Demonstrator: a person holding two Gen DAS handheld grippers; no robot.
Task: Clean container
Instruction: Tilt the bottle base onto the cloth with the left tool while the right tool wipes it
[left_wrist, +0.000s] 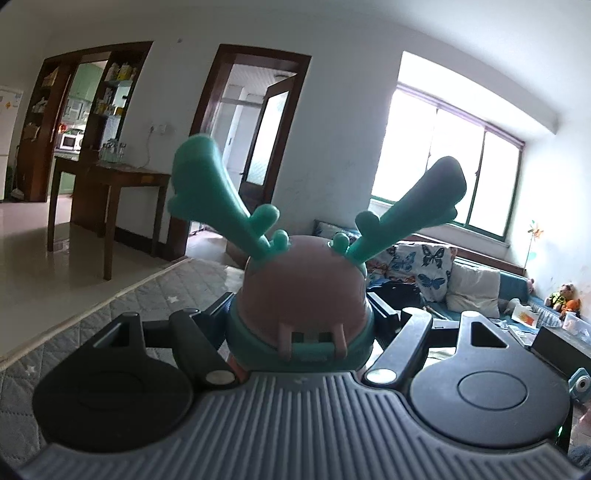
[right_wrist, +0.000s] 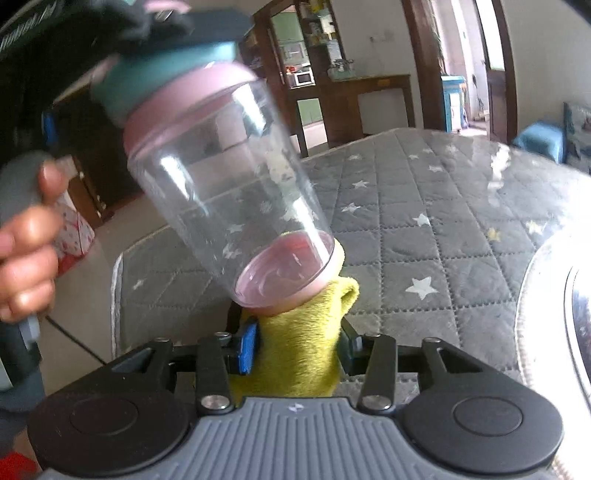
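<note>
With our left tool (left_wrist: 299, 325) we grip the container by its lid (left_wrist: 303, 291) (pink dome, teal collar, two teal antlers (left_wrist: 214, 184)), the jaws closed on both sides of the collar; in the right wrist view the clear container (right_wrist: 225, 192) hangs tilted above the grey quilted table (right_wrist: 424, 229), lid end up and to the left. Our right tool (right_wrist: 295, 350) is closed on a yellow cloth (right_wrist: 299, 339); the cloth top touches the pink bottom (right_wrist: 291, 273) of the container.
</note>
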